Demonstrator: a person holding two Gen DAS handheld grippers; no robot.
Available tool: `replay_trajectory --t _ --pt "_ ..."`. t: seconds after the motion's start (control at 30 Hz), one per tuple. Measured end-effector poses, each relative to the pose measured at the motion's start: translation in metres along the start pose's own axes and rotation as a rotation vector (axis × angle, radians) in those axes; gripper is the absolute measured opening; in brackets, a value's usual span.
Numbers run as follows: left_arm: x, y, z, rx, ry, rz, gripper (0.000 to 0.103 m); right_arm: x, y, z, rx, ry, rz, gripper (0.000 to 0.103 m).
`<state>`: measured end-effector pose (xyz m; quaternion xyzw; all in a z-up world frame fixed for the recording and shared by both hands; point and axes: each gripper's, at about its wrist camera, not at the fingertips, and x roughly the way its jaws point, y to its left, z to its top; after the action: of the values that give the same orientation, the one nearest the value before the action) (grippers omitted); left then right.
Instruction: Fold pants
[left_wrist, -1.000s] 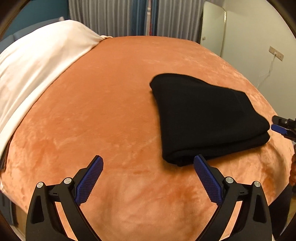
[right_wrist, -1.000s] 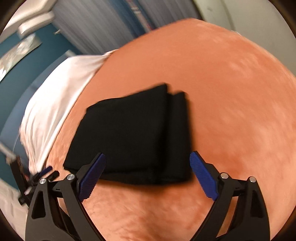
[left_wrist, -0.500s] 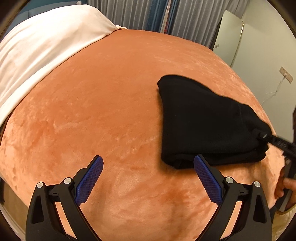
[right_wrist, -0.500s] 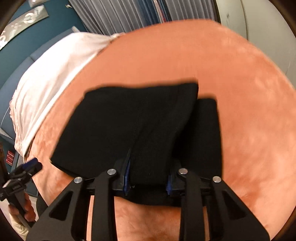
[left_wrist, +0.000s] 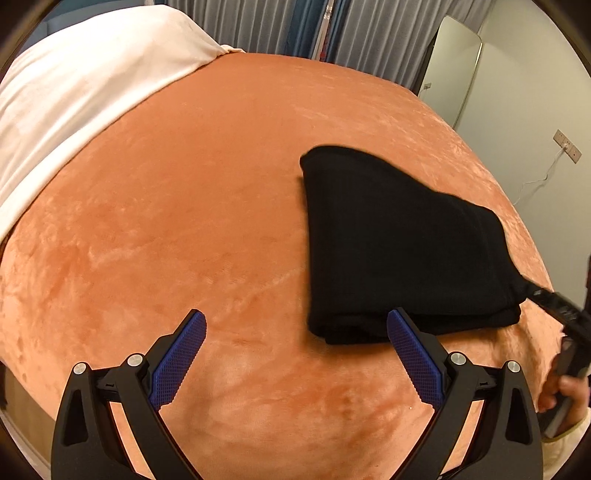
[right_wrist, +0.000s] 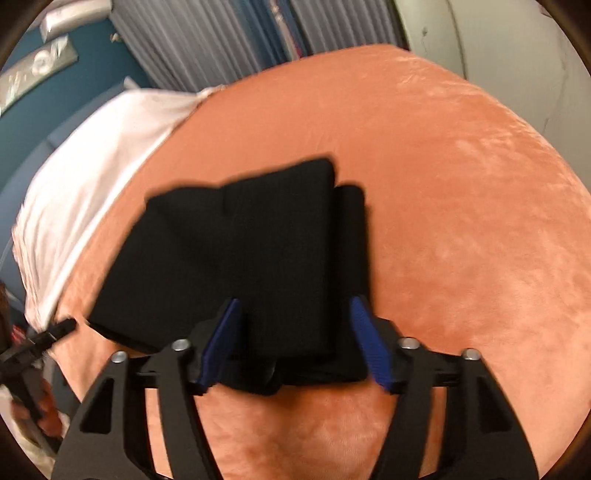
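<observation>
The soft, floppy black pants (left_wrist: 402, 243) are lying folded near the bed's (left_wrist: 184, 221) right edge, the right gripper (right_wrist: 295, 343) is opening around their thick near edge, and the left gripper (left_wrist: 295, 354) is hanging open, empty.

Nothing here can be read: the silver plaque (right_wrist: 35, 68) on the teal wall (right_wrist: 55, 122) is a blur, and the black pants (left_wrist: 399, 243) show no label.

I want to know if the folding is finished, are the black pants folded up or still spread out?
Folded: the black pants lie as a compact stacked bundle on the orange blanket, layered edges showing.
</observation>
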<state>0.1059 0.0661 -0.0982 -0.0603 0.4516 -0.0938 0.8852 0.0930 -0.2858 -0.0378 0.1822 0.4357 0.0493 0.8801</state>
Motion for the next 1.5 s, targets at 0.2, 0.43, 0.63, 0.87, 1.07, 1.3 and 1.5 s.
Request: replay_trajectory --t 0.2,0.43,0.63,0.87,1.07,1.3,1.5 --pt "0.0 0.011 -0.002 -0.067 0.002 -0.012 0.097 -0.001 0.005 -0.028 -0.038 0.063 0.109 0.061" --pt "0.002 -0.002 -0.004 -0.063 0.03 -0.071 0.097 0.026 0.02 -0.029 -0.034 0.098 0.112 0.042" --pt "-0.006 -0.048 0.013 0.011 -0.002 -0.156 0.097 0.032 0.015 -0.017 0.001 0.082 0.138 0.03" --pt "0.025 -0.139 0.032 0.149 0.045 -0.22 0.098 0.037 0.018 -0.007 -0.043 0.077 0.157 0.014" --pt "0.05 -0.185 0.03 0.261 0.038 -0.137 0.098 -0.012 -0.021 0.004 -0.054 -0.045 0.046 0.011" --pt "0.08 -0.2 0.017 0.316 0.06 0.001 0.098 0.005 -0.075 -0.007 0.121 0.012 0.242 0.025" --pt "0.08 -0.191 0.038 0.289 0.041 0.074 0.098 0.016 -0.076 0.006 0.1 0.045 0.254 0.027"
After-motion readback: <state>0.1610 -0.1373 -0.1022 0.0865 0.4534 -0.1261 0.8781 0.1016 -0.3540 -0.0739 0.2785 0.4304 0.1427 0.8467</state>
